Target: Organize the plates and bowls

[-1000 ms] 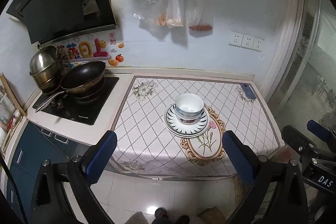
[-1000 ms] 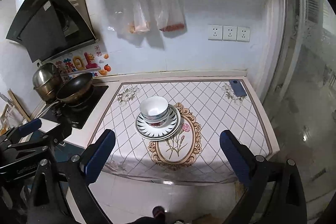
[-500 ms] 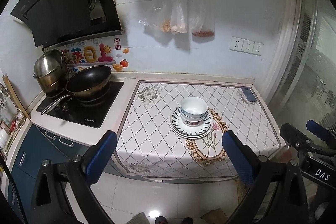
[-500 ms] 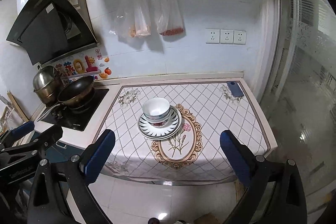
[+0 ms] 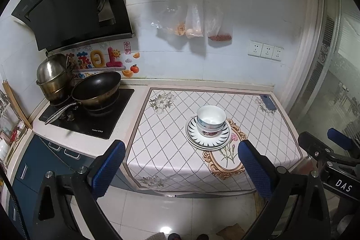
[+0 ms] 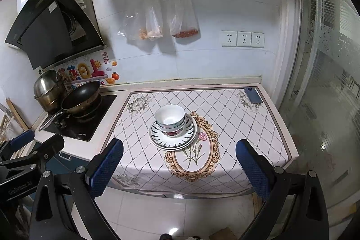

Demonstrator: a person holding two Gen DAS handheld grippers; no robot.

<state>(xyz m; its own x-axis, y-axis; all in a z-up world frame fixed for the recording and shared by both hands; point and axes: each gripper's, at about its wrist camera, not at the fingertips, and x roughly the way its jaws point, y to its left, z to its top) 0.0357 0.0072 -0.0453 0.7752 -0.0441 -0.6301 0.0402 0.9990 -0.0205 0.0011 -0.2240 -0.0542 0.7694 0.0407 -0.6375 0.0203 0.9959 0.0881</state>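
Landmark: white tablecloth with a grey diamond grid and an oval gold-framed flower print [image 5: 171, 141] [image 6: 227, 127], covering the surface.
Stacked bowls: white ceramic bowls nested one in another [image 5: 211, 119] [image 6: 170, 119], the lowest with a red flower pattern, standing upright on the plates near the middle of the tablecloth.
Stacked plates: round white plates with a black ray-patterned rim [image 5: 208, 141] [image 6: 172, 138], overlapping the top of the tablecloth's oval print.
Left gripper: black frame with blue textured pads [image 5: 180, 169], fingers spread wide and released, holding nothing, off the tablecloth's near edge above the floor.
Right gripper: same build [image 6: 178, 169], fingers spread wide, empty, also off the near edge; seen at the far right of the left view with "DAS" lettered in white on its body.
Phone: blue slab-shaped phone [image 5: 267, 102] [image 6: 253, 95], lying flat at the tablecloth's far right corner.
Hob: black glass cooktop [image 5: 99, 120] [image 6: 90, 125], left of the tablecloth; small white brand text unreadable.
Pan: black non-stick frying pan with a steel handle [image 5: 96, 87] [image 6: 81, 95], on the hob.
Pot: lidded stainless steel steamer pot [image 5: 55, 79] [image 6: 47, 91], left of the pan.
Wall sticker: colourful Chinese characters, a red seal and fruit [image 5: 99, 60] [image 6: 90, 71], behind the hob.
Sockets: three white wall outlets [image 5: 265, 51] [image 6: 244, 38], above the tablecloth's far right.
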